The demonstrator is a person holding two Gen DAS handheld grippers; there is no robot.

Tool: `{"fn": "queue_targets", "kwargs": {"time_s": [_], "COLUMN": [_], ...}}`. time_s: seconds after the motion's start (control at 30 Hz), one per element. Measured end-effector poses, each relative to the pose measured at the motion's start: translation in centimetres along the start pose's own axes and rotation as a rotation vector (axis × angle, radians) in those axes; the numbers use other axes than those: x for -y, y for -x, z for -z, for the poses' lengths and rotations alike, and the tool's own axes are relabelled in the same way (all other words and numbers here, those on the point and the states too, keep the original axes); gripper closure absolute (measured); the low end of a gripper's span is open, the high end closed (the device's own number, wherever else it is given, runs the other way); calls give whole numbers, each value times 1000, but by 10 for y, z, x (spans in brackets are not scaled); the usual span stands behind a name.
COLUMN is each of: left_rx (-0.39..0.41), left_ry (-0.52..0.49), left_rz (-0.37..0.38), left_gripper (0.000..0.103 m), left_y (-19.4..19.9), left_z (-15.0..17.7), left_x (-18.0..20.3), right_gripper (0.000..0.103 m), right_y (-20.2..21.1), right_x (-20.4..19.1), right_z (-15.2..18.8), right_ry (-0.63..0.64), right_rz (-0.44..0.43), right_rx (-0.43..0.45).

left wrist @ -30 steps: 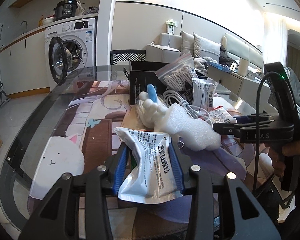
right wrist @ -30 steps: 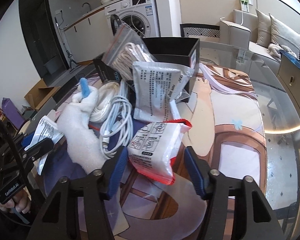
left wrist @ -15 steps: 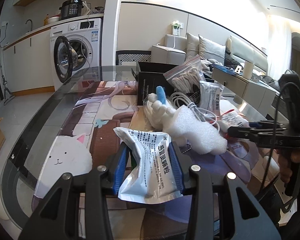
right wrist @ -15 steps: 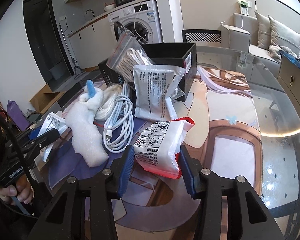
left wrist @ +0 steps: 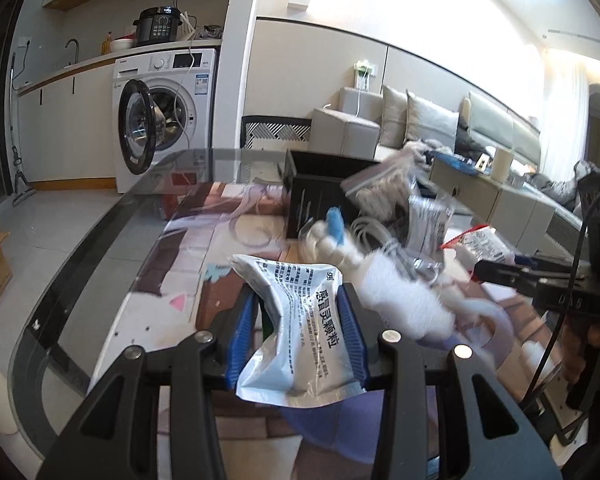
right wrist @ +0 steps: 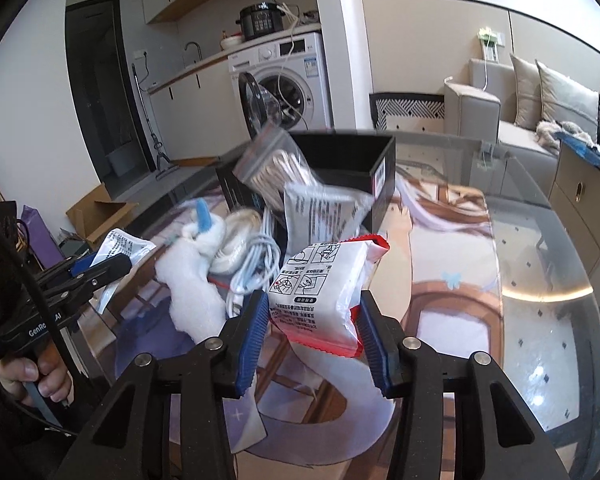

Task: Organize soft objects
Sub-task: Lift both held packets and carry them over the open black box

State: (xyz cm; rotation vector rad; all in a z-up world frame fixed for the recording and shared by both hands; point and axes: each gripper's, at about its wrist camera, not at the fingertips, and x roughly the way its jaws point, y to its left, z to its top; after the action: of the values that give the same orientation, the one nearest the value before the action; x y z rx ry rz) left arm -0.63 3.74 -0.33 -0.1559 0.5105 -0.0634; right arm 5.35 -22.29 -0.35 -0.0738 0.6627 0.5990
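The left tongs (left wrist: 296, 332) are clamped on a silver-blue sachet (left wrist: 300, 328), pinched across its waist so the limp foil cannot slide. The right tongs (right wrist: 314, 332) squeeze a red-edged packet (right wrist: 320, 292) just above the bench (right wrist: 520, 320); the black box (right wrist: 356, 172) at twelve o'clock looks like both packs' destination.

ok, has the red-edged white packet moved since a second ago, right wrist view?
Yes. The red-edged packet is shut in the right gripper jaws and now sits lifted, overlapping the grey pouch below the black box; earlier it lay lower.

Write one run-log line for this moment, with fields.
left gripper: shut on silver pouch | right gripper: shut on red pack | black box: open
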Motion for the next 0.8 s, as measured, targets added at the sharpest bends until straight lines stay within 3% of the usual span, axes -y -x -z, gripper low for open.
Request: {"fn": "queue_targets", "kwargs": {"time_s": [0.37, 0.8], "left_rx": [94, 113], "left_ry": [-35, -40], "left_rz": [44, 83], "left_gripper": [63, 63], "left_y": [-8, -41], "left_z": [-50, -100], "left_x": [14, 15], "right_gripper": [57, 57], "right_y": [14, 5], "right_x": [-5, -3], "right_z": [-31, -77], "right_ry": [23, 46], "right_rz": [-19, -25], "right_rx": [89, 142]}}
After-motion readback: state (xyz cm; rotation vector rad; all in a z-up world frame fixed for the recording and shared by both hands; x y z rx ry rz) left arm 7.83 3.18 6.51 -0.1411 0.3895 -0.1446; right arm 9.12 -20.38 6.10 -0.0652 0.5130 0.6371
